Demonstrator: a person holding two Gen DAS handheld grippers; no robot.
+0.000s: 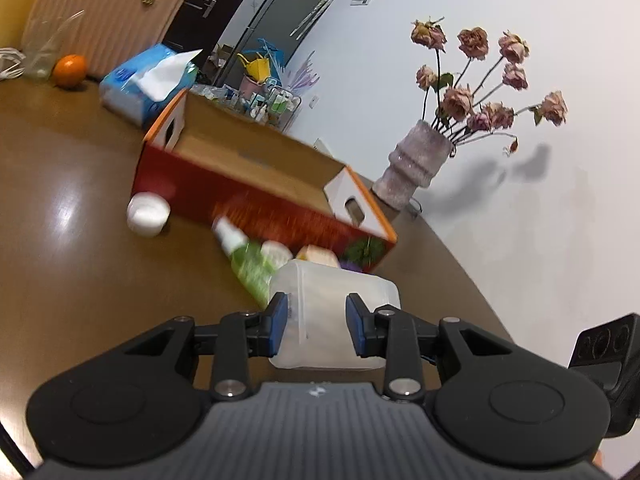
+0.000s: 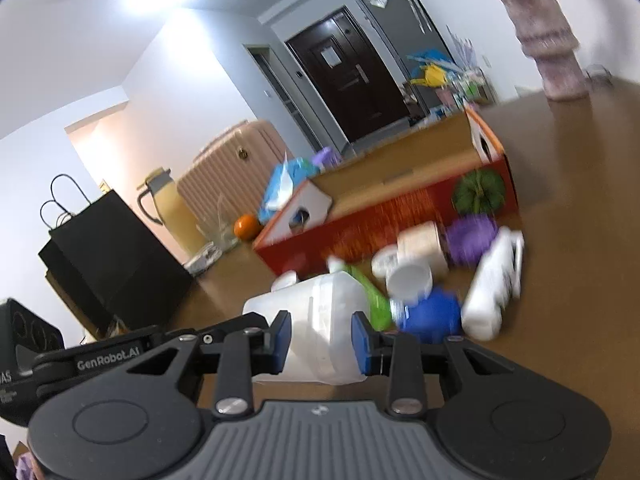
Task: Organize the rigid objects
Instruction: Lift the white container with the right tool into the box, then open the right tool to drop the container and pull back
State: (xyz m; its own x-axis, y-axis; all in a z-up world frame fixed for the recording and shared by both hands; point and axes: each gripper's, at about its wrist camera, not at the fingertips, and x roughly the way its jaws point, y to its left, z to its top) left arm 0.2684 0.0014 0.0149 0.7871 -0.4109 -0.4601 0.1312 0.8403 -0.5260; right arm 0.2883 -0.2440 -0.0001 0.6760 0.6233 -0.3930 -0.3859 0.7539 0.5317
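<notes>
Between both grippers, left [image 1: 316, 320] and right [image 2: 321, 334], translucent container [image 1: 336, 304] is pinched; keep level while carrying to box [image 1: 256, 184].

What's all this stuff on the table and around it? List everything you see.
Clear box: one, translucent white, held between both grippers.
Carton: one, red and orange, open, mid-table.
White jar: one, by the carton's left end.
Green bottle: one, lying before the carton.
White bottle: one, lying on the right.
Blue item: one, beside the white bottle; blurred.
Purple item: one, against the carton; blurred.
Orange: one, far left of the table.
Tissue pack: one, blue, behind the carton.
Vase: one, pinkish, dried roses, table's far edge.
Suitcase: one, pink, behind the table.
Black bag: one, left, beside the table.
Left gripper: black, blue pads, shut on the box.
Right gripper: same, shut on the box.
</notes>
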